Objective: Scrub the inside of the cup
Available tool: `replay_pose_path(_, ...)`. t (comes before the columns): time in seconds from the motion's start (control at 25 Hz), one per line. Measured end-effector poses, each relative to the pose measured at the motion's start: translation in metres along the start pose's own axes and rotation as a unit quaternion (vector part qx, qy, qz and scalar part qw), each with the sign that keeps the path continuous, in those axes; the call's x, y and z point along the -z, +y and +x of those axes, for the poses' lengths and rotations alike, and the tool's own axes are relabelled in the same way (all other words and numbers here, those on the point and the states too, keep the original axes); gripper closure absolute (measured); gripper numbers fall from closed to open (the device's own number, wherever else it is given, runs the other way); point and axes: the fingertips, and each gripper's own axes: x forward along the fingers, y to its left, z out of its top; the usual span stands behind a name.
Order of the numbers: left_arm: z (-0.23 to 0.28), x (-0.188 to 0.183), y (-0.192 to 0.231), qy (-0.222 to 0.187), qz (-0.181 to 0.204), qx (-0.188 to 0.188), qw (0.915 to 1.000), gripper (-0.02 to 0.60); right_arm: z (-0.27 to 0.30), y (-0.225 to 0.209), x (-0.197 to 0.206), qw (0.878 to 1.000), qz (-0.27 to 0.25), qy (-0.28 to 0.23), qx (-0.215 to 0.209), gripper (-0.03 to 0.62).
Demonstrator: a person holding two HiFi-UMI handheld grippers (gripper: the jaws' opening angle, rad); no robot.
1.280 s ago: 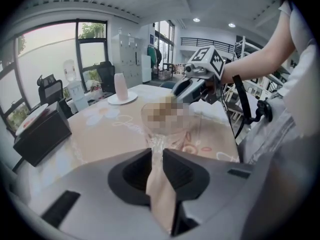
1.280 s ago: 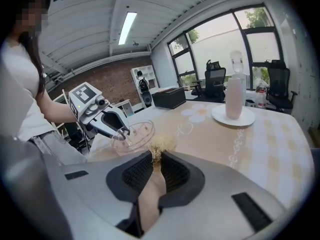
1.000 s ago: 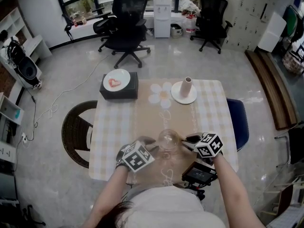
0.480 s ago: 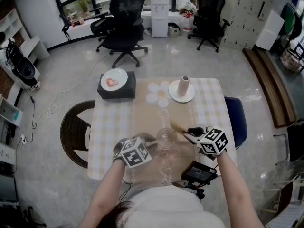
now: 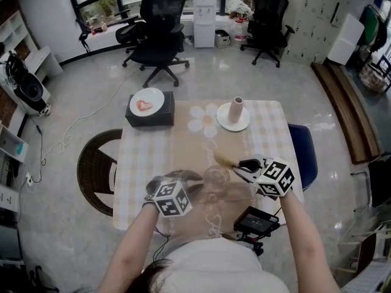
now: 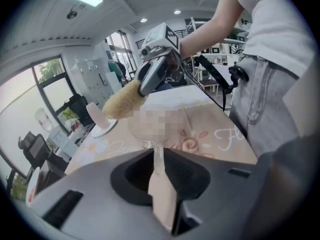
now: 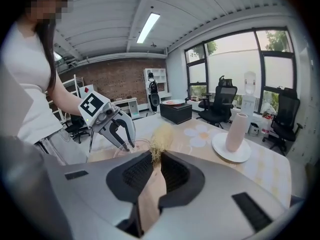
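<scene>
A clear glass cup [image 5: 215, 177] is near the front of the checked table [image 5: 146, 157]. My left gripper [image 5: 197, 185] reaches it from the left and is shut on its rim; in the left gripper view the thin glass wall is pinched between the jaws. My right gripper [image 5: 241, 163] is shut on a brush with a tan bristle head [image 5: 222, 159], which hangs just above and behind the cup's right side. In the right gripper view the bristles [image 7: 161, 138] stick out past the jaws, over the cup [image 7: 131, 146] and the left gripper [image 7: 119, 129].
A white vase on a white plate [image 5: 236, 111] stands at the back right. A black box with a plate on top [image 5: 150, 108] sits on the back left corner. A black device [image 5: 256, 221] hangs at the front right edge. Chairs flank the table.
My right gripper has risen, and the brush head now shows above the cup's far right side. The left gripper has rolled in place while holding the cup.
</scene>
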Motion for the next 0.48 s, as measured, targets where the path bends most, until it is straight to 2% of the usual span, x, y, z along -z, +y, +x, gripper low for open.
replay_pose_path(0.2, -0.001, -0.001, -0.003, -0.009, 0.051, -0.012, 0.9986, 0.517, 0.006, 0.008, 0.009, 0.998, -0.043, 0.033, -0.033, 0.54)
replay_pose_path(0.48, -0.002, -0.004, -0.003, -0.006, 0.08, -0.026, 0.9964, 0.517, 0.018, 0.006, 0.028, 0.993, -0.067, 0.084, -0.053, 0.542)
